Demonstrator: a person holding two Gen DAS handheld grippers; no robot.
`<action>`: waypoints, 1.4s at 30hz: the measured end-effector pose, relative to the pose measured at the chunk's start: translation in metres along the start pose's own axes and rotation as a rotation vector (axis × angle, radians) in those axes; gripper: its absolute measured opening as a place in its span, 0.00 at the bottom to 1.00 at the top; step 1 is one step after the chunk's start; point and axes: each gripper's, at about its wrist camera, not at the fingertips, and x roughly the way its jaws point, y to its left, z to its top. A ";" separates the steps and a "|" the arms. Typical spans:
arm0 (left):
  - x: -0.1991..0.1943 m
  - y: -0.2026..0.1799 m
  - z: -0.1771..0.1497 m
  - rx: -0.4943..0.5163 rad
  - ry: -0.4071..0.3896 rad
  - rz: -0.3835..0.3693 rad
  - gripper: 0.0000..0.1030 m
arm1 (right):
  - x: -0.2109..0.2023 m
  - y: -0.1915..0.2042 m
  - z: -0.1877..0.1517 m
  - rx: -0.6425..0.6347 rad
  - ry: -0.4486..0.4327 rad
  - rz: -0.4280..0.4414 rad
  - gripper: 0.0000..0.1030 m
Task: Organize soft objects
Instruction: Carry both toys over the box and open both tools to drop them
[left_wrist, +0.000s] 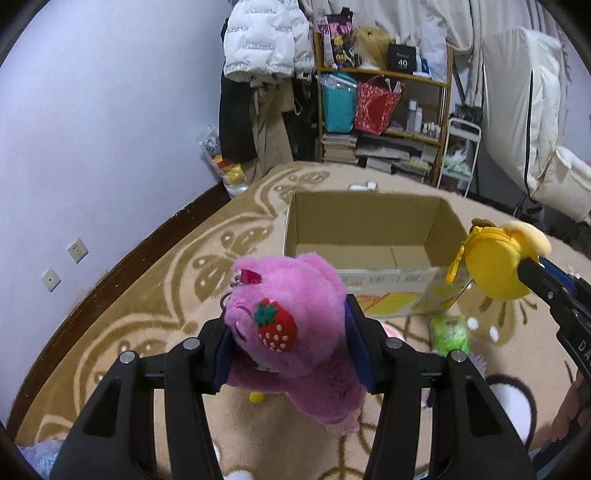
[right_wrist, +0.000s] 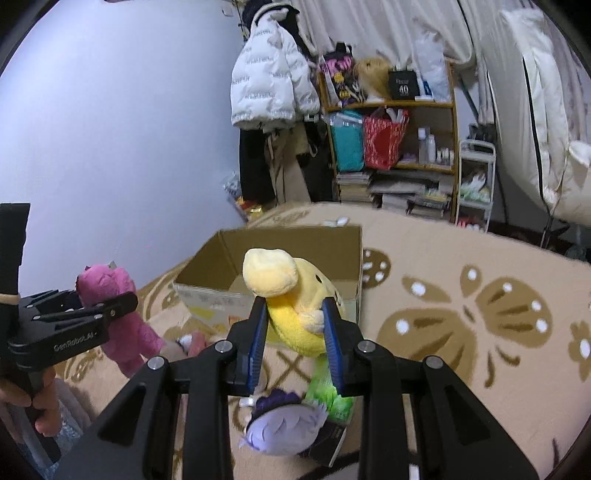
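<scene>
Both claws hold plush toys in the air in front of an open cardboard box.

The left claw (left_wrist: 288, 328) is clamped on a pink plush toy (left_wrist: 291, 314) with a red strawberry on its head, held above the patterned rug (left_wrist: 147, 314), just short of the cardboard box (left_wrist: 369, 236). The right claw (right_wrist: 295, 332) grips a yellow plush toy (right_wrist: 295, 302) between its blue pads, raised near the box's front right corner. Below on the rug lie a green packet (right_wrist: 328, 395) and a purple-haired plush (right_wrist: 284, 424), near each other. Behind the box stands a cluttered shelf (left_wrist: 384, 103).
</scene>
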 end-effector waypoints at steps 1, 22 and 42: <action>-0.001 0.000 0.003 0.003 -0.009 0.007 0.50 | -0.001 0.001 0.004 -0.009 -0.009 -0.006 0.30; 0.034 0.006 0.102 0.054 -0.155 0.060 0.50 | 0.052 -0.004 0.069 -0.115 -0.079 -0.009 0.28; 0.107 -0.033 0.088 0.150 -0.068 0.055 0.72 | 0.104 -0.023 0.051 -0.036 0.023 0.048 0.33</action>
